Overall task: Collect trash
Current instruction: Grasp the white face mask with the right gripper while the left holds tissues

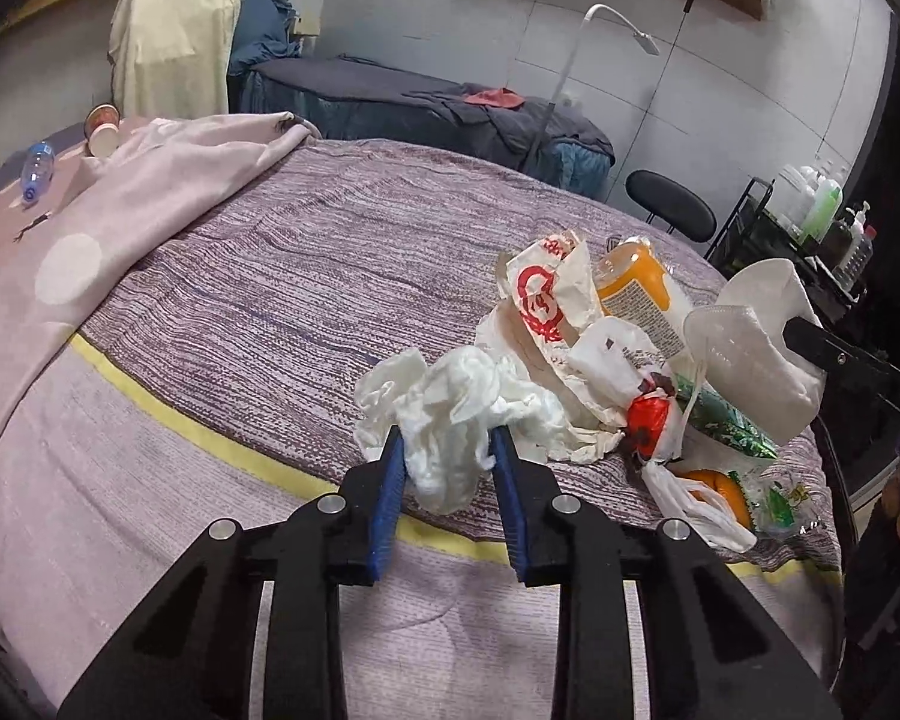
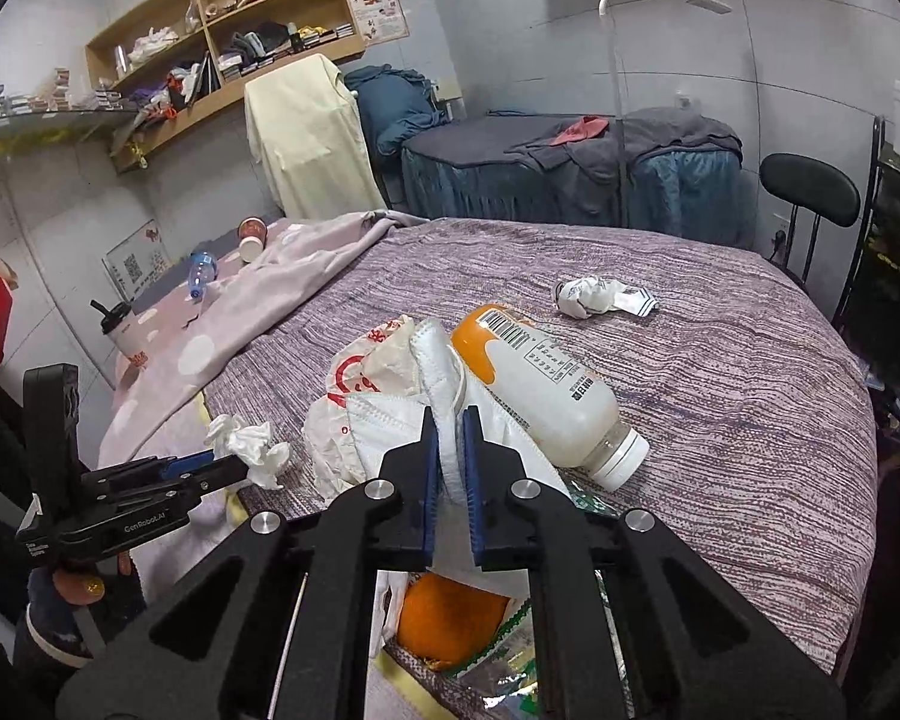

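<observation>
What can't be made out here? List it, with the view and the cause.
- Orange fruit, right wrist view: top hidden by the right gripper.
- Green wrapper, left wrist view: print too small; face mask covers part.
- Orange bottle label: text too small.

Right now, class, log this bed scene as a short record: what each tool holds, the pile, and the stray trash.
left tool: shut on crumpled tissue
right tool: shut on white face mask
pile: orange-and-white bottle lying on its side, red-printed paper wrapper, orange
stray trash: crumpled paper, apart on the striped bedspread
far edge: paper cup, blue bottle
</observation>
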The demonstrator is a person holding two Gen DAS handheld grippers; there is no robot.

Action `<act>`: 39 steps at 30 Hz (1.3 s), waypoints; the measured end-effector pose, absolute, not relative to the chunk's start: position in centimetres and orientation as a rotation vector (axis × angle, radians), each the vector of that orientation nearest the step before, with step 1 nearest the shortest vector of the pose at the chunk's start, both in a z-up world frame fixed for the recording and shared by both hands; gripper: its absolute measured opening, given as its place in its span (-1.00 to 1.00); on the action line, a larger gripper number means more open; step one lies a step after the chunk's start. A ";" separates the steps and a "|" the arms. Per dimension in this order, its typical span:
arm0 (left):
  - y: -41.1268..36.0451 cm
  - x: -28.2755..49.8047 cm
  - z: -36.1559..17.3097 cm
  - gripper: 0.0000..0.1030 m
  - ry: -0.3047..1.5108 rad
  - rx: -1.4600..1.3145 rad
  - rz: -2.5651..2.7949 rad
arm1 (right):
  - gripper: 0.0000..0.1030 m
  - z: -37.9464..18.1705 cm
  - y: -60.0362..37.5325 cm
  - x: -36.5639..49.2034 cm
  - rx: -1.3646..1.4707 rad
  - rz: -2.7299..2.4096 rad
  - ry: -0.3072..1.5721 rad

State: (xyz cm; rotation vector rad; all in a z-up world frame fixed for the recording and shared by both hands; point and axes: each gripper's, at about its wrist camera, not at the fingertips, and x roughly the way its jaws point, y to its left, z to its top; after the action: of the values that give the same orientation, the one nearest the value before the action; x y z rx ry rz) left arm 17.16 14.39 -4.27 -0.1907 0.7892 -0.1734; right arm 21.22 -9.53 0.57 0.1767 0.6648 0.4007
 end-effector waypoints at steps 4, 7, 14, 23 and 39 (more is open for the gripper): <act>13.9 15.4 -2.5 -0.45 0.738 -0.199 -0.176 | -0.83 1.7 -10.8 19.2 0.187 0.401 0.623; 13.4 14.1 -1.4 -0.45 0.697 -0.208 -0.177 | -0.83 2.1 -11.9 17.7 0.192 0.388 0.598; 11.3 12.4 0.0 -0.45 0.655 -0.192 -0.199 | -0.83 2.5 -15.2 15.2 0.236 0.355 0.565; 6.9 11.6 0.6 -0.45 0.636 -0.169 -0.289 | -0.83 3.3 -19.9 11.6 0.280 0.284 0.516; -3.8 11.3 0.7 -0.45 0.655 -0.101 -0.514 | -0.83 1.8 -31.3 6.2 0.364 0.046 0.488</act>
State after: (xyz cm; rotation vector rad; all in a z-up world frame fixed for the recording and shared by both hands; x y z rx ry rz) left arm 11.32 -3.77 0.67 -0.1013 0.6554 -0.5138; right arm 6.18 -31.31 1.78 0.3645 0.4876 0.0462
